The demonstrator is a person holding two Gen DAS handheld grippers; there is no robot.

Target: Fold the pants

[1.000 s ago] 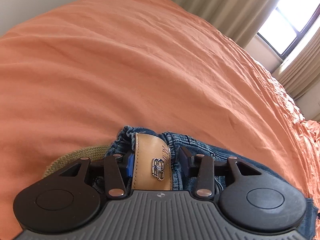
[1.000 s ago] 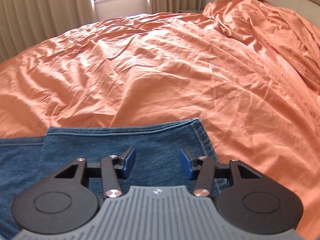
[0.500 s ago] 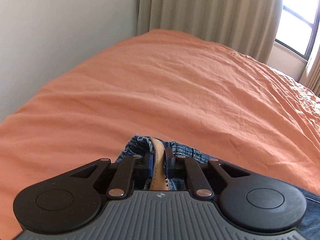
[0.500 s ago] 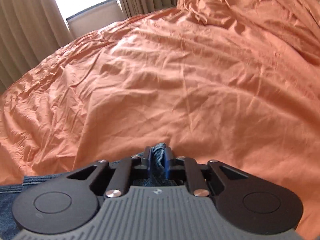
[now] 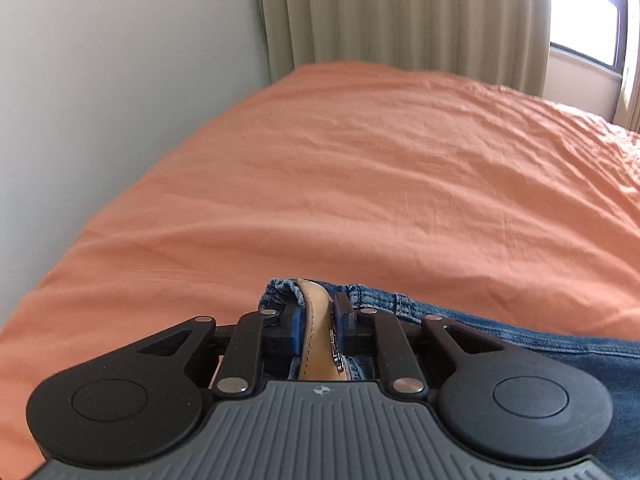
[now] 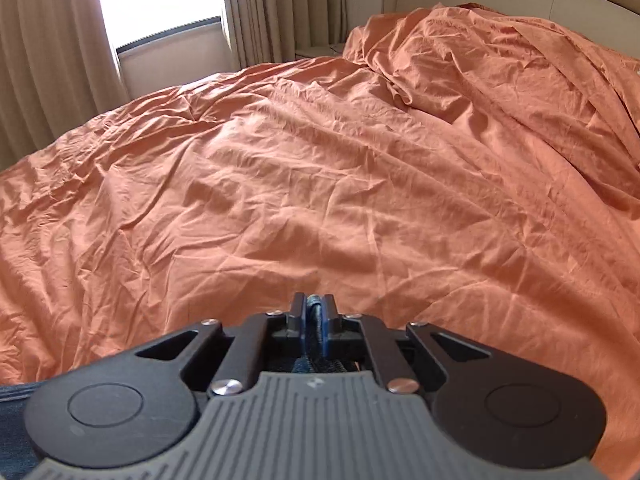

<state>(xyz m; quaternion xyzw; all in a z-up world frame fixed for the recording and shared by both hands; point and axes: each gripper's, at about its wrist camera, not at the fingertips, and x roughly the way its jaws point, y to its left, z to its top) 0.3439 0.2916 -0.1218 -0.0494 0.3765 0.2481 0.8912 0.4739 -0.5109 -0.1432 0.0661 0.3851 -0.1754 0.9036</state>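
The pants are blue jeans (image 5: 500,332) with a tan leather waistband patch (image 5: 316,320). My left gripper (image 5: 318,312) is shut on the waistband at the patch and holds it above the orange bed sheet (image 5: 360,168). The jeans trail off to the right behind the gripper. In the right wrist view my right gripper (image 6: 314,312) is shut on a pinched fold of the jeans' hem (image 6: 315,320), lifted over the sheet. A strip of denim (image 6: 12,392) shows at the lower left there. Most of the jeans are hidden under both grippers.
A rumpled orange sheet (image 6: 320,184) covers the bed, bunched into a heap (image 6: 500,60) at the far right by the headboard. A grey wall (image 5: 100,80) runs along the bed's left side. Beige curtains (image 5: 400,12) and a window (image 6: 160,0) stand beyond.
Both grippers were open over the jeans one second ago. They closed on the waistband and the hem and have since lifted, tilting the views up toward the wall and curtains.
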